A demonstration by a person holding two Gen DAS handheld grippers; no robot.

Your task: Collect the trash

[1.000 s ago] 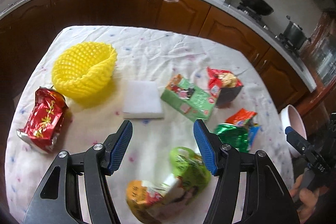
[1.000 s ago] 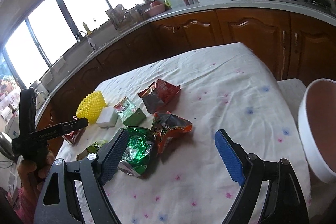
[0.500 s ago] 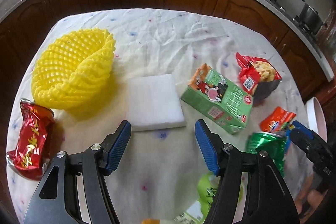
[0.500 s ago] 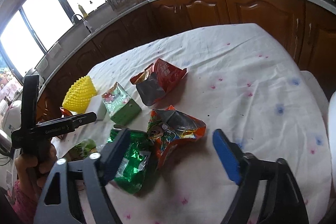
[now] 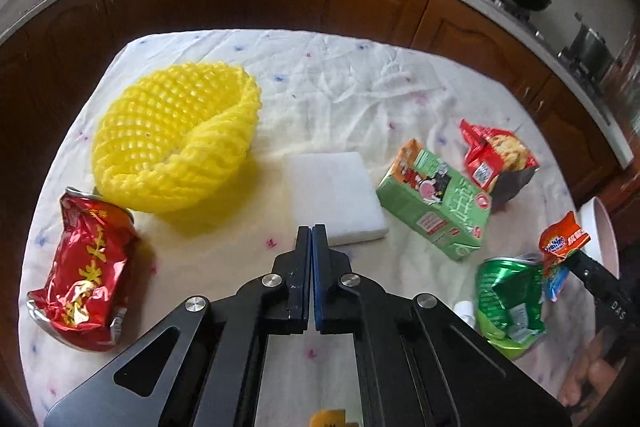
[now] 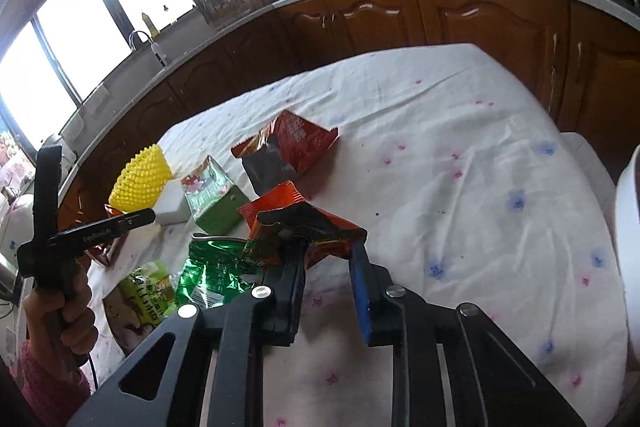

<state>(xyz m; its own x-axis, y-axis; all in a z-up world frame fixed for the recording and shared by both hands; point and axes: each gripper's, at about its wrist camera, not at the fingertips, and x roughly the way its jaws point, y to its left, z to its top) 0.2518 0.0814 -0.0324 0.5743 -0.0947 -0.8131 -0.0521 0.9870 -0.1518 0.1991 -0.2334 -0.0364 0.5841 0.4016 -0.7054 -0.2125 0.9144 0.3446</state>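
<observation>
Though pinched empty, left gripper (image 5: 311, 233) hides table; right gripper (image 6: 326, 251) grips half-hidden orange wrapper (image 6: 280, 211).

Black angular linkage arms on left gripper (image 5: 311, 239) and right gripper (image 6: 328, 259), silver screw heads, blue finger pads (image 6: 360, 291); pink sleeve beside bare-skinned left hand (image 6: 68, 315).

Worktop (image 5: 340, 83) under white cloth with pink and blue flecks. From the white foam pad (image 5: 332, 197): yellow foam net (image 5: 176, 139) at 10 o'clock, crushed red can (image 5: 86, 271) at 8, green carton (image 5: 436, 193) at 3, crushed green can (image 5: 508, 299) at 4.
</observation>
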